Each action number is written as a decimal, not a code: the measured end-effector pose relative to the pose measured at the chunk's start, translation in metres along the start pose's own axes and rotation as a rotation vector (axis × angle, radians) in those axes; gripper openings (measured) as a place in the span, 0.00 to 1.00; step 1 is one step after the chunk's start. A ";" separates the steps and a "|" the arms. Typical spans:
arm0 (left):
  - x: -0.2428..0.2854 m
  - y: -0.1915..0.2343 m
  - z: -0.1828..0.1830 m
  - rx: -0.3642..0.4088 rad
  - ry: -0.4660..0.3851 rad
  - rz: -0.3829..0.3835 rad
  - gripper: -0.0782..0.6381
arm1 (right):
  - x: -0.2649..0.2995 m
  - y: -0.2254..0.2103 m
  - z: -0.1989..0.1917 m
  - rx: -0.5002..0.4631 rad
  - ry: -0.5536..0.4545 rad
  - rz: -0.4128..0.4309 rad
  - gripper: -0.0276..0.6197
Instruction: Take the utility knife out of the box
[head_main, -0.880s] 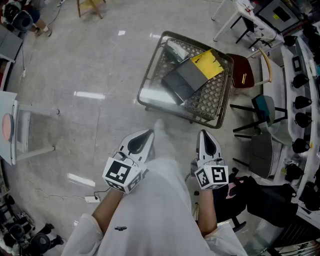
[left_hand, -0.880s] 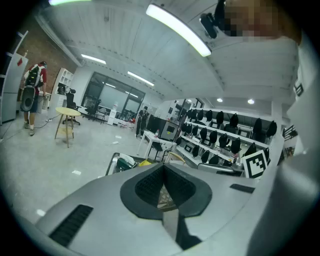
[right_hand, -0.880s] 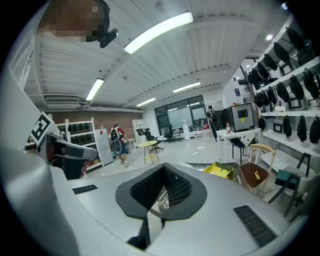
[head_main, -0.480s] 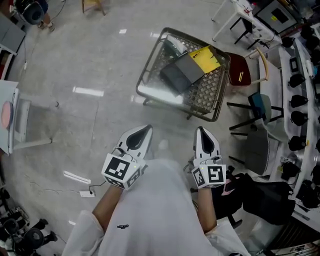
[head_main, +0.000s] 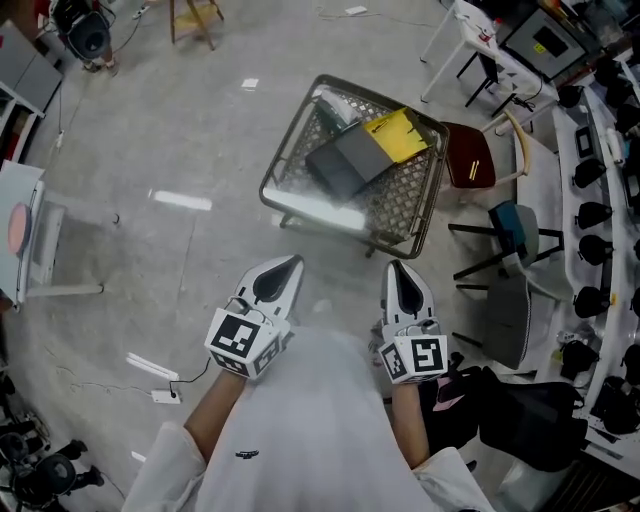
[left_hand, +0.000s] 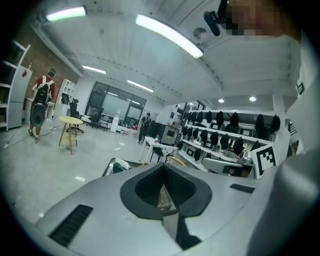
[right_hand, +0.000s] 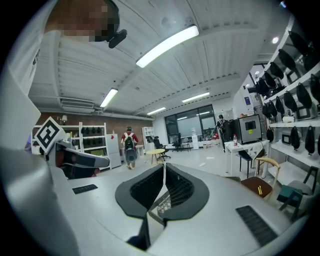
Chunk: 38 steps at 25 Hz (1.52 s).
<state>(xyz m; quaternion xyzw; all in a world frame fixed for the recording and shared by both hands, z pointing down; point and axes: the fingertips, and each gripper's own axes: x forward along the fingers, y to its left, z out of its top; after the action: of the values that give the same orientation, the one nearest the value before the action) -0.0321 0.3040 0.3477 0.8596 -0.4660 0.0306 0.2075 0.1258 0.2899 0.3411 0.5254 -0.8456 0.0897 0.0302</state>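
A wire mesh basket (head_main: 283, 160) stands on the floor ahead of me. In it lies a dark grey box (head_main: 345, 160) with a yellow flap (head_main: 392, 135) on top. No utility knife shows in any view. My left gripper (head_main: 287, 263) and my right gripper (head_main: 394, 268) are held side by side close to my body, well short of the basket. Both point roughly level. In the left gripper view the left gripper (left_hand: 162, 167) has its jaws together with nothing between them. So does the right gripper (right_hand: 164, 167) in the right gripper view.
A dark red chair (head_main: 470, 158) and a teal stool (head_main: 515, 222) stand right of the basket, before shelves of dark gear. A white stand (head_main: 35, 245) is at the left, a power strip (head_main: 165, 397) on the floor. A person with a backpack (right_hand: 130, 145) walks far off.
The head view has swung a little, so the basket sits slightly further left and the floor shifts. Both grippers keep their place in front of my body, still shut.
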 end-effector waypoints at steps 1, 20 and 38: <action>0.005 -0.004 0.001 0.002 0.001 -0.001 0.11 | -0.001 -0.005 0.001 -0.011 -0.002 0.005 0.04; 0.135 0.026 0.030 0.027 0.084 -0.086 0.11 | 0.087 -0.084 -0.010 0.000 0.034 -0.090 0.04; 0.216 0.124 0.104 0.021 0.053 -0.139 0.11 | 0.226 -0.100 0.012 0.047 0.077 -0.116 0.04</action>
<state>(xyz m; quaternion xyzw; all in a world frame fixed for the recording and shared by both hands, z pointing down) -0.0259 0.0337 0.3465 0.8908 -0.3994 0.0438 0.2121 0.1145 0.0451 0.3741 0.5702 -0.8096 0.1279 0.0556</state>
